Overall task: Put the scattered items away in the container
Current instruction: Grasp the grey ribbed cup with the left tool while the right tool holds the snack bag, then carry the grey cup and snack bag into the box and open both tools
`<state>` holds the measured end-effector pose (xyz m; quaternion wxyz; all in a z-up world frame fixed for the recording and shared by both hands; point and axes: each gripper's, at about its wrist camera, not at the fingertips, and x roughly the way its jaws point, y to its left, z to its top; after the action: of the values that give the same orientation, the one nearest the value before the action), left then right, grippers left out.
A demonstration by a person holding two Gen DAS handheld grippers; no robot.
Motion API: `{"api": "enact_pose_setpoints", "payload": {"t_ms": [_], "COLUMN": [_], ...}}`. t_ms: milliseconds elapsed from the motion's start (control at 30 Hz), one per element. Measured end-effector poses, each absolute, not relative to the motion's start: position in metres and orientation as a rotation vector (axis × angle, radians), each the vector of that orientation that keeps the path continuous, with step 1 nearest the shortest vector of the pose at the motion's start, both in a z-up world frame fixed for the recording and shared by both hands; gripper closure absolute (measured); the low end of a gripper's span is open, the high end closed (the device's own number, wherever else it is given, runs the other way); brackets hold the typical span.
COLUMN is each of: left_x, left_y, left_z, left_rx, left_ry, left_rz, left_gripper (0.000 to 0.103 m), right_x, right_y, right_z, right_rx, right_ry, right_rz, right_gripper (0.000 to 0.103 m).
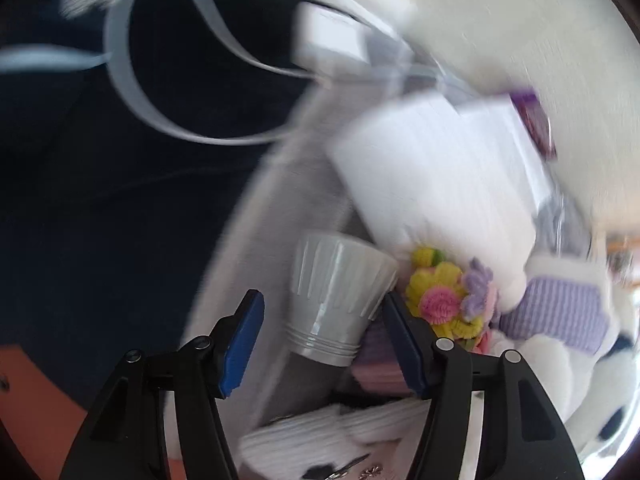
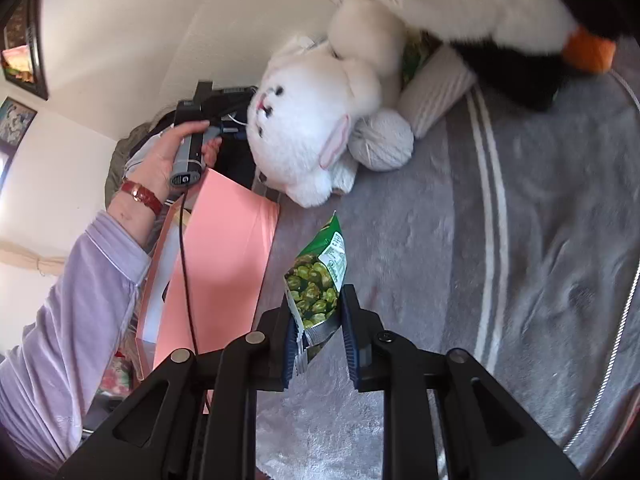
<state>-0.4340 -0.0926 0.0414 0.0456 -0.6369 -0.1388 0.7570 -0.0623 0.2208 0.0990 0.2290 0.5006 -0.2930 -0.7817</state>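
Green foil snack packet, printed with green peas: pinched at its lower, crimped end between the blue pads of the right gripper; long axis runs up and away from the jaws, top corner tilted slightly right, the packet held above a grey plush blanket with white stripes.

Beyond it: white plush rabbit, ball of pale yarn, black-and-white plush penguin with orange beak.

Left of it: pink container, standing open.

Left gripper: jaws spread, pointing down into the container, a grey ribbed cup between the pads, rim away; contact uncertain through blur. Beside the cup: pipe-cleaner flowers.
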Motion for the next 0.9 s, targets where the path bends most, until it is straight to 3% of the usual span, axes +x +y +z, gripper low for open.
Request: {"api": "enact_pose_setpoints", "payload": {"t_ms": [67,167,267,400,500,700,833,900], "left_x": [-0.441,-0.44,-0.427,-0.398,-0.36,-0.241,-0.182,-0.163], "left_y": [-0.087,-0.084,-0.096,-0.129,-0.155,-0.194,-0.22,-0.232], "left_z": [0.038,0.039,0.051,0.101,0.156,0.243,0.249,0.24], "left_rx": [-1.962,-1.96,-1.913,-1.771,-1.627,-1.416,-1.434,-1.544], "left_ry": [-0.424,-0.414,-0.529,-0.689,-0.712,-0.578,-0.556,-0.499], "left_rz": [2.3,2.317,2.29,2.275,2.303,2.428,2.496,2.58], "left_gripper": [0.052,0.053,0.054,0.054,0.054,0.053,0.053,0.047], "right_x": [-0.063,-0.062,-0.06,-0.058,-0.053,-0.04,-0.031,-0.029], "right_y": [0.216,0.204,0.192,0.185,0.179,0.155,0.142,0.137], "right_z": [0.09,0.079,0.071,0.074,0.085,0.101,0.106,0.107], "right_rx": [1.412,1.467,1.497,1.493,1.447,1.386,1.37,1.363], "right_ry": [-0.807,-0.759,-0.713,-0.685,-0.666,-0.57,-0.522,-0.495], "right_rz": [-2.143,-2.136,-2.119,-2.116,-2.114,-2.113,-2.106,-2.115], "right_gripper": [0.083,0.083,0.083,0.083,0.083,0.083,0.083,0.083]}}
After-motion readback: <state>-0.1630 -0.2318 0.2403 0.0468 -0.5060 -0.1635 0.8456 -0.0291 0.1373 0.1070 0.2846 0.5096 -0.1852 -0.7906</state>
